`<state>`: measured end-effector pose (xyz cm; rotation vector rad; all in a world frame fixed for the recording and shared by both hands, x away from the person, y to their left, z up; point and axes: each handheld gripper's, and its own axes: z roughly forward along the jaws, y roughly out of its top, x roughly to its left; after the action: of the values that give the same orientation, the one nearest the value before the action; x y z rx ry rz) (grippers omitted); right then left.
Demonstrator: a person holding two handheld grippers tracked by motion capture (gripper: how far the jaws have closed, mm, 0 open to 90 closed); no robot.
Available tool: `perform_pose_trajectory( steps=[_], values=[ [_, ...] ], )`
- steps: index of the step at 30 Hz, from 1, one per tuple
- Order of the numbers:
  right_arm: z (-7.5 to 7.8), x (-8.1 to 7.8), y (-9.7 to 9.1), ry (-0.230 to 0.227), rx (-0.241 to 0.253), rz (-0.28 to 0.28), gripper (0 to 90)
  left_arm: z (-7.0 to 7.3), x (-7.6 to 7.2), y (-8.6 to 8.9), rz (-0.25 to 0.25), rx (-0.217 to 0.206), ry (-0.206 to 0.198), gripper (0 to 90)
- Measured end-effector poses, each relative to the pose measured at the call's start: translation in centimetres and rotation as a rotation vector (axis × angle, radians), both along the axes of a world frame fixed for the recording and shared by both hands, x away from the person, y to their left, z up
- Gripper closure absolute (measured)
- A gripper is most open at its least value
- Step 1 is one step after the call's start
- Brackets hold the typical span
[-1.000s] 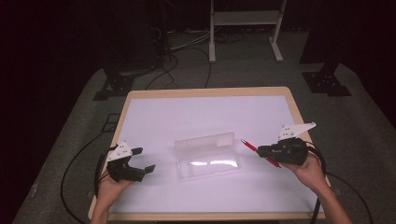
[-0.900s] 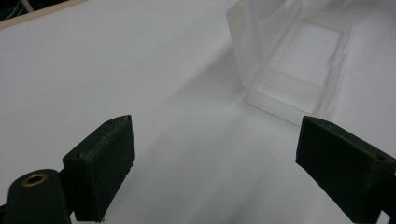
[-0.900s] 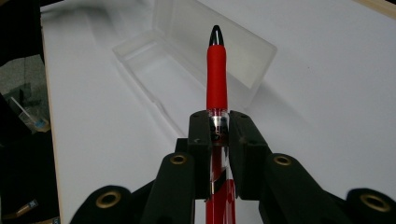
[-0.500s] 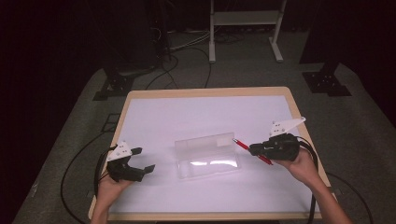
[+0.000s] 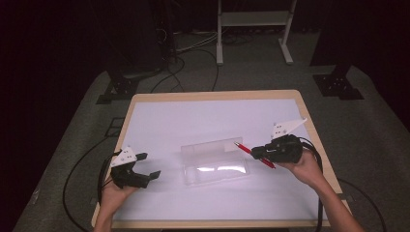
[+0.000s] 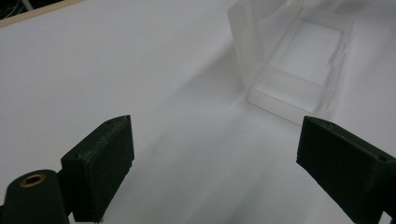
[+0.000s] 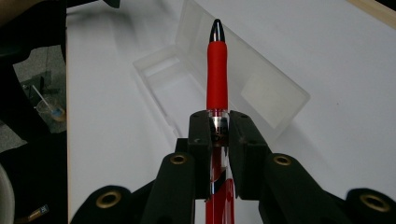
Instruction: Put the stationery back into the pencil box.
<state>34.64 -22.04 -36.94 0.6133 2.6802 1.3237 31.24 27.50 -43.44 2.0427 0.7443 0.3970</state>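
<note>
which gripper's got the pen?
The right gripper: its jaws clamp the red pen. The left gripper sits open, nothing between its jaws.

A wood-edged worktop covered by a white sheet is set on a grey carpet floor. Black cables are strewn across the floor behind it. A white metal stand is placed at the back. Black equipment feet are seen either side; surroundings are left dark.

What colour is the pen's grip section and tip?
The plastic pen has a red grip and a glossy black tip, showing best in the right gripper view.
</note>
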Motion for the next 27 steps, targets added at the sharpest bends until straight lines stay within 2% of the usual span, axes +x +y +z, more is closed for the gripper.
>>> perform_pose_trajectory(
  steps=[27],
  values=[
    [0.8,1.6,3.2,0.004,-0.018,0.07,78.8,0.0,-0.1,0.3,0.004,-0.003,0.003,10.5]
  ],
)
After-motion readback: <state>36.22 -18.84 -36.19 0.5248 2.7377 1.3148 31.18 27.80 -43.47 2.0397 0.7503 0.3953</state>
